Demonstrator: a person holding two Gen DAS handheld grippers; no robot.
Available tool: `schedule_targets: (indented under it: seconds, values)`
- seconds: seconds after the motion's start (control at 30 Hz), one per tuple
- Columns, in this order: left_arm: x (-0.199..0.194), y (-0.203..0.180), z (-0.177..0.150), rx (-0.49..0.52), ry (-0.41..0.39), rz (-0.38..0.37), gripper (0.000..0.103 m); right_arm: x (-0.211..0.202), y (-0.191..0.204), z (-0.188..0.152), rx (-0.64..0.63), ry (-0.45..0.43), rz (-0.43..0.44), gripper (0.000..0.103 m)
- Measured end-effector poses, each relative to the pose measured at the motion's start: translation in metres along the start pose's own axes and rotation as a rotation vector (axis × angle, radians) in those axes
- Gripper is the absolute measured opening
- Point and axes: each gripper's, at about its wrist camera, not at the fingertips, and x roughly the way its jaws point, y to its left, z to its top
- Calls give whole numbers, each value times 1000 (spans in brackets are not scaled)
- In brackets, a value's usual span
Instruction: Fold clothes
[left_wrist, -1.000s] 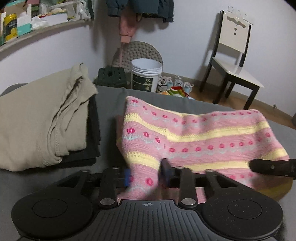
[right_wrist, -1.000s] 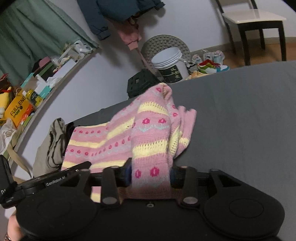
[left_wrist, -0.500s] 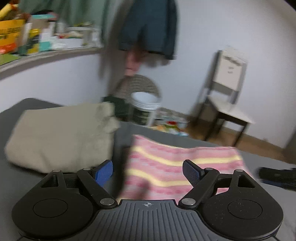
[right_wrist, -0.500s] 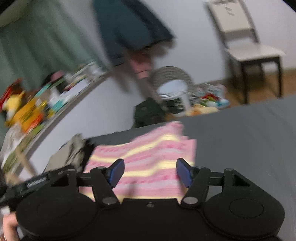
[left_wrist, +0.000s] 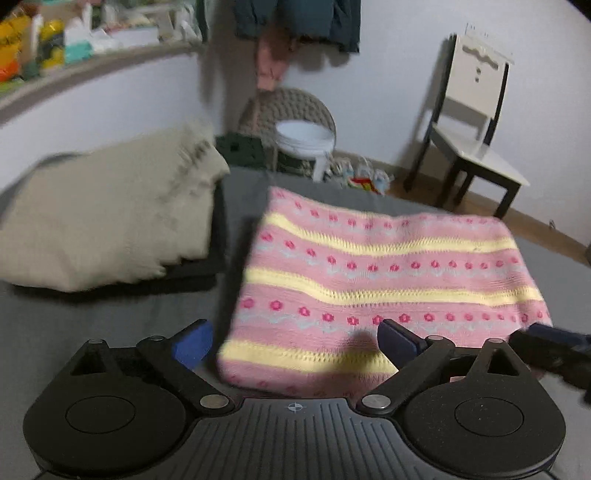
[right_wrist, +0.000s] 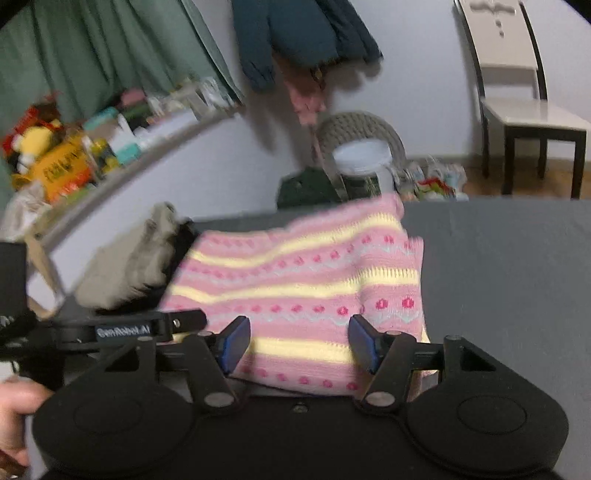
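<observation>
Sweater (left_wrist: 388, 280) flat, folded | ahead of both spread tools, unheld

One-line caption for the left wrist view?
Open left gripper above folded pink striped sweater beside stacked beige garment.

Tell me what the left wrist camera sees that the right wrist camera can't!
Only the left wrist view shows the right gripper's dark tip at its right edge. Only the right wrist view shows green curtains, a yellow plush toy on the shelf, and a hand holding the left gripper. Both show the folded pink-and-yellow striped knit garment on the grey surface, a beige folded pile, a white bucket and a chair.
</observation>
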Motion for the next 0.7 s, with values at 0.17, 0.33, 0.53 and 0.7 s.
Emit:
schedule_targets:
  seconds: [0.17, 0.33, 0.53, 0.7]
  values:
    - [-65, -4, -23, 14, -70, 10, 97, -68, 18, -17, -54, -118, -81, 79]
    - [-121, -19, -54, 56, -85, 21, 99, -128, 30, -62, -66, -204, -181, 103]
    - [-150, -31, -82, 102, -49, -1, 99, -160, 48, -109, -44, -202, -273, 103]
    - [-153, -35, -100, 120, -26, 27, 99, -172, 59, -127, -31, -187, -327, 103]
